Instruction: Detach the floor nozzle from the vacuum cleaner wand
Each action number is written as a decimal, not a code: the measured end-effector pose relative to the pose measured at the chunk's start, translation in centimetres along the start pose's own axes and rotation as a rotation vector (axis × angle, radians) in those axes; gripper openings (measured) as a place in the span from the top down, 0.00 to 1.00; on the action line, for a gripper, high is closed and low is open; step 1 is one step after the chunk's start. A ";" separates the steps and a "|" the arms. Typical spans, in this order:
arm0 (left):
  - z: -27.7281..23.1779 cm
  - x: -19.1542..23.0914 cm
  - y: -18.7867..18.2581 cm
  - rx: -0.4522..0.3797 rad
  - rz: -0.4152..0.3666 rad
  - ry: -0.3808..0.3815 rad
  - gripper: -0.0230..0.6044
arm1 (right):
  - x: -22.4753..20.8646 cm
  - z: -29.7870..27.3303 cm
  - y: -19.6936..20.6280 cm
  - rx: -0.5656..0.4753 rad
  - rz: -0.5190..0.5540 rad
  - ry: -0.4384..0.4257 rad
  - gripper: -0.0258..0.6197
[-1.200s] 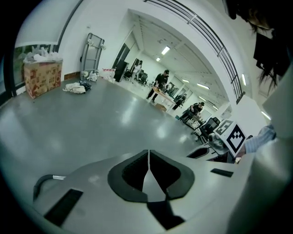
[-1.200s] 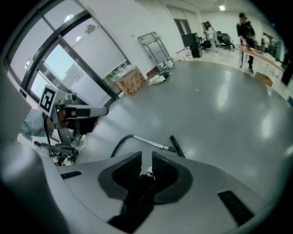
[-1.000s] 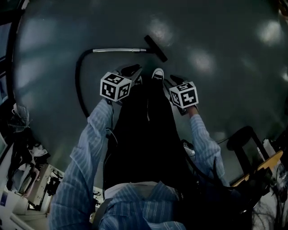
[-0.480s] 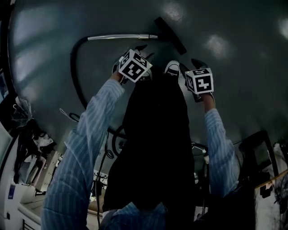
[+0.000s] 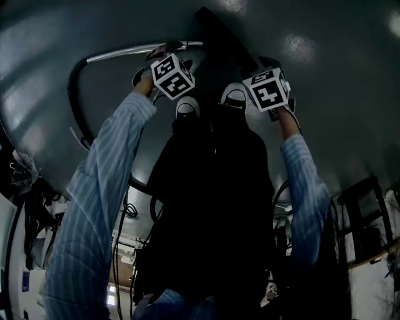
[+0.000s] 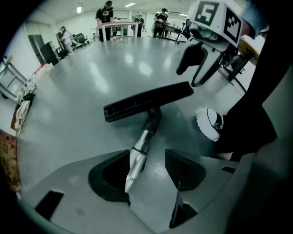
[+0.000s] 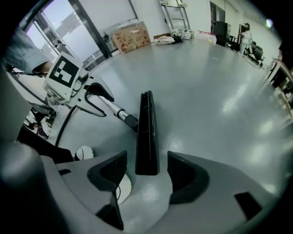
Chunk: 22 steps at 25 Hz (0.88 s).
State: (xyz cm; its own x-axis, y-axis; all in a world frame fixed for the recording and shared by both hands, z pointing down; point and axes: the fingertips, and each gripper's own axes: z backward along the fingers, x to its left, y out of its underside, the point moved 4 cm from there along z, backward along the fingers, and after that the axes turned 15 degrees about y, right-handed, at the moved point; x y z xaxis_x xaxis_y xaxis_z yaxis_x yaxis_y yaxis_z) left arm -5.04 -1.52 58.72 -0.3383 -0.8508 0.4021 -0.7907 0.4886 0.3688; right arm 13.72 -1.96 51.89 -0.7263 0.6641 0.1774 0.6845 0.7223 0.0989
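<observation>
The black floor nozzle [image 5: 215, 28] lies on the grey floor, joined to the silver wand [image 5: 122, 51], which runs left into a black hose [image 5: 74, 94]. My left gripper [image 6: 149, 171] hangs over the wand [image 6: 137, 157] just behind the nozzle [image 6: 146, 100]. Its jaws have just been opening and stand wide, with the wand showing between them, untouched by the pads. My right gripper [image 7: 146, 176] points down over one end of the nozzle [image 7: 147, 132]. Its jaws have also just been opening, and that end shows in the gap without being gripped.
The person's white-toed shoes [image 5: 234, 97] stand just behind the nozzle, one [image 6: 209, 124] close to the left gripper. The hose loops back at the left. Far across the room are tables with people [image 6: 107, 13], a cardboard box [image 7: 132, 34] and a ladder [image 7: 174, 13].
Both grippers have moved forward, from in front of the person's legs to over the wand and nozzle. The left gripper's cube has rolled. The wand and nozzle now lie closer in view.
</observation>
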 end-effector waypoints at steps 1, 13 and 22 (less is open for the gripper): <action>-0.1 0.4 -0.1 0.025 -0.033 -0.005 0.62 | 0.0 0.0 -0.4 -0.001 0.012 0.008 0.56; -1.2 2.3 -0.4 0.200 -0.216 -0.089 0.62 | 1.7 -1.1 -2.7 -0.039 0.154 0.126 0.56; -1.3 4.2 2.5 0.278 -0.132 -0.083 0.65 | 2.5 -1.0 -3.1 -0.057 0.106 0.126 0.63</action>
State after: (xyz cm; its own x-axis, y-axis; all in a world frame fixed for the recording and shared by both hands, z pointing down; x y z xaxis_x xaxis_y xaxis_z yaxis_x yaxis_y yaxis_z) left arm -7.78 -3.63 62.41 -0.2546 -0.9221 0.2915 -0.9360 0.3107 0.1654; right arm 9.82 -2.75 52.99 -0.6385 0.7039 0.3112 0.7621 0.6347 0.1280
